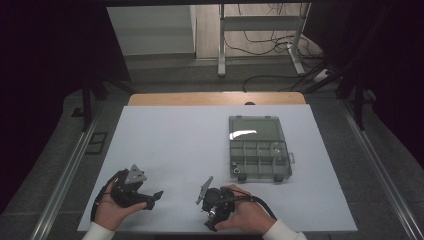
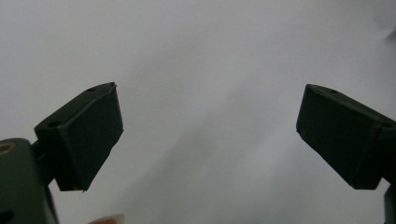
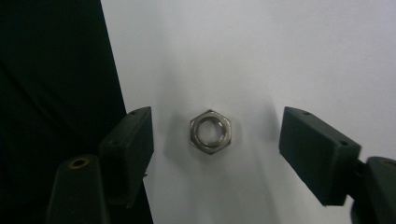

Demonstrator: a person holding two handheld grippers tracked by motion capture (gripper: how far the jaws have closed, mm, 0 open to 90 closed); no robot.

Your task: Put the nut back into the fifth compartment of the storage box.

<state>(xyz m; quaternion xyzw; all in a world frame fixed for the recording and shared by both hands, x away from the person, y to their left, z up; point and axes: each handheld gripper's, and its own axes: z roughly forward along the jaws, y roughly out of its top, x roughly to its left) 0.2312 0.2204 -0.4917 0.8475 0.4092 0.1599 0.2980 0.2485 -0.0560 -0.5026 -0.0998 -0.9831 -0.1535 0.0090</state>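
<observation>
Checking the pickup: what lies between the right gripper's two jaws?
A steel hex nut lies flat on the white table between the open right gripper's jaws, touching neither, in the right gripper view.

A compartment box [image 1: 259,148] lies right of the table's [image 1: 170,145] middle. Both grippers sit by the near edge; a nut [image 3: 210,131] lies between the right gripper's [image 3: 217,149] jaws.

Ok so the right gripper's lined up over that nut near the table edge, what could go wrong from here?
The hex nut lies flat between the open right gripper jaws, untouched; closing on its corners instead of its flats could make it slip. The white table's edge runs beside one jaw, so a nudged nut might roll off.
</observation>
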